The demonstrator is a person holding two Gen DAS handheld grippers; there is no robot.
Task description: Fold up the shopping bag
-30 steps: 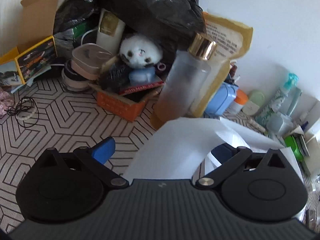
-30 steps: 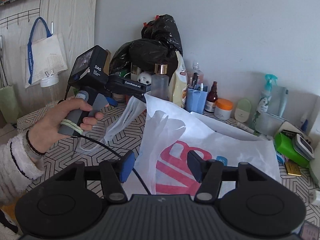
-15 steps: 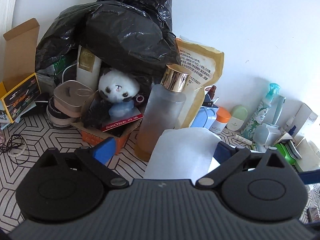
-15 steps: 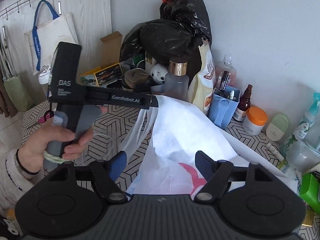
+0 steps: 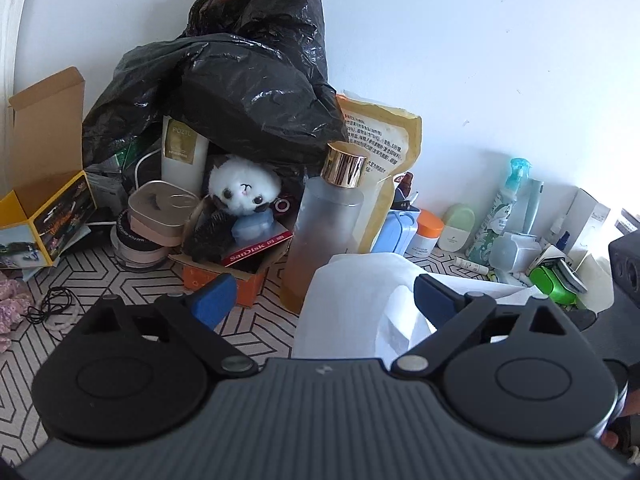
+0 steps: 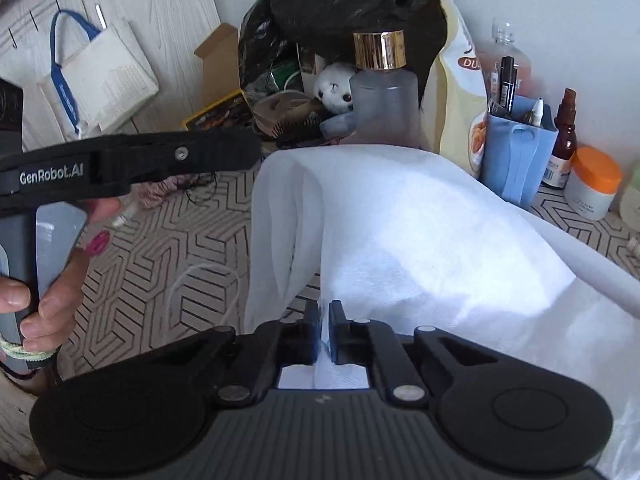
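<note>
The right gripper [image 6: 324, 332] is pinching the bag [image 6: 400, 232]; the left gripper [image 5: 320, 300], wide but closing at nine o'clock, is risking knocking the twelve-o'clock bottle [image 6: 382, 92].

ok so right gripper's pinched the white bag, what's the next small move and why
Probably draw the right gripper along with the pinched edge of the white shopping bag to lay the fold flat. Its jaws are shut on the fabric, while the left gripper is open, its jaws starting to close with the bag's looped fold only partly between them, gripping nothing.
</note>
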